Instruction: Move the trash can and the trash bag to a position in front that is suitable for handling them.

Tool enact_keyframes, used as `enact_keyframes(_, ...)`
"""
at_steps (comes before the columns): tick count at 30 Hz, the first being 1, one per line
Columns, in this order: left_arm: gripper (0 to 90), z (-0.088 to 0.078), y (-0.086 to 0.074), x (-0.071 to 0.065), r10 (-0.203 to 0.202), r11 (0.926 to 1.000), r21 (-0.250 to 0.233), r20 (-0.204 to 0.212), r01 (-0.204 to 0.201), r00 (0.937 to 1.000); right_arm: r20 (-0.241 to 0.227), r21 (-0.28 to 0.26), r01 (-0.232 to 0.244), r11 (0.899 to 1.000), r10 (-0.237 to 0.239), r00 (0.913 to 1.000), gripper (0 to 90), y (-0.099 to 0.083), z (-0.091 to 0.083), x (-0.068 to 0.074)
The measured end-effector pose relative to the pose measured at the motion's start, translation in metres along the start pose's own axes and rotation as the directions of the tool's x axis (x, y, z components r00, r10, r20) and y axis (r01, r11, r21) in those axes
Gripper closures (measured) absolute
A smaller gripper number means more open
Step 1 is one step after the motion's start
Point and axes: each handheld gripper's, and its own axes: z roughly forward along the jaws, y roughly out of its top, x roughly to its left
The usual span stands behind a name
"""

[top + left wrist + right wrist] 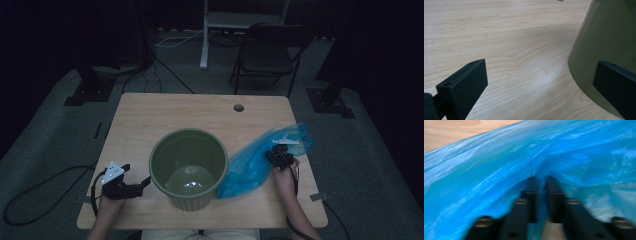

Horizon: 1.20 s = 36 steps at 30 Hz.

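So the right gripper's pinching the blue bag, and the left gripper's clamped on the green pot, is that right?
Not quite. The right gripper does pinch the blue bag, but the left gripper is open beside the green pot, not clamped on it, as the left gripper view shows.

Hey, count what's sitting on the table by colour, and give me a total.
Green: 1, the bucket
Blue: 1, the plastic bag, pinched in the right claw
Total: 2
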Motion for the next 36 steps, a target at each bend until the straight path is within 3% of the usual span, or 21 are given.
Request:
enact_keyframes(3,0.2,-0.001,0.000,0.001,-0.004,1.0000,-0.004,-0.001,0.004,1.0000,-0.043,0.012,0.053,0.999,-0.052,0.9977,90.0,0.013,0.008,0.006)
enact_keyframes(5,0.2,-0.002,0.000,0.002,-0.006,1.0000,-0.006,-0.003,0.006,1.0000,-0.126,-0.011,0.079,0.997,-0.080,0.9888,90.0,0.020,0.008,0.009)
enact_keyframes(8,0.2,-0.002,0.000,0.002,-0.008,0.9999,-0.007,-0.004,0.008,1.0000,-0.183,-0.044,0.101,0.994,-0.108,0.9772,90.0,0.027,0.002,0.014)
enact_keyframes(11,0.2,-0.002,-0.001,0.002,-0.011,0.9999,-0.009,-0.004,0.010,0.9999,-0.221,-0.060,0.113,0.992,-0.124,0.9673,89.8,0.032,-0.004,0.014)
enact_keyframes(16,0.2,-0.002,-0.002,0.003,-0.051,0.9971,-0.055,0.025,0.052,0.9984,-0.224,-0.058,0.104,0.993,-0.114,0.9679,84.3,0.034,-0.008,0.005)
enact_keyframes(17,0.2,-0.002,-0.002,0.004,-0.042,0.9971,-0.063,0.022,0.043,0.9989,-0.200,-0.036,0.094,0.995,-0.100,0.9747,78.3,0.034,-0.008,0.002)
enact_keyframes(18,0.2,-0.002,-0.002,0.003,-0.030,0.9974,-0.066,0.012,0.031,0.9995,-0.175,-0.001,0.053,0.999,-0.053,0.9832,67.9,0.032,-0.009,-0.005)
enact_keyframes(20,0.3,-0.003,-0.003,0.003,0.002,0.9977,-0.068,-0.009,-0.002,1.0000,-0.143,0.042,-0.025,0.999,0.030,0.9893,58.9,0.029,-0.011,-0.014)
enact_keyframes(22,0.2,-0.002,-0.005,0.002,0.015,0.9968,-0.078,-0.007,-0.016,0.9999,-0.151,0.066,-0.101,0.993,0.109,0.9825,45.3,0.022,-0.016,-0.025)
enact_keyframes(24,0.3,-0.002,-0.006,0.002,0.029,0.9966,-0.076,-0.005,-0.029,0.9996,-0.167,0.062,-0.151,0.987,0.159,0.9730,35.5,0.015,-0.022,-0.030)
enact_keyframes(27,0.3,-0.002,-0.007,0.001,0.034,0.9967,-0.074,0.000,-0.034,0.9994,-0.179,0.043,-0.184,0.982,0.189,0.9655,23.1,0.007,-0.030,-0.030)
enact_keyframes(29,0.3,-0.002,-0.007,0.001,0.034,0.9967,-0.074,0.000,-0.034,0.9994,-0.211,0.054,-0.184,0.981,0.192,0.9585,14.2,0.006,-0.029,-0.027)
enact_keyframes(30,0.3,-0.003,-0.007,0.000,0.034,0.9969,-0.071,0.002,-0.034,0.9994,-0.215,0.057,-0.187,0.981,0.195,0.9570,13.7,0.007,-0.027,-0.025)
enact_keyframes(34,0.3,-0.004,-0.007,0.000,0.034,0.9970,-0.069,0.003,-0.034,0.9994,-0.198,0.097,-0.178,0.979,0.194,0.9608,12.8,0.013,-0.011,-0.017)
enact_keyframes(36,0.3,-0.005,-0.006,0.001,0.019,0.9990,-0.041,0.008,-0.018,0.9998,-0.188,0.105,-0.168,0.980,0.185,0.9644,12.9,0.017,-0.002,-0.013)
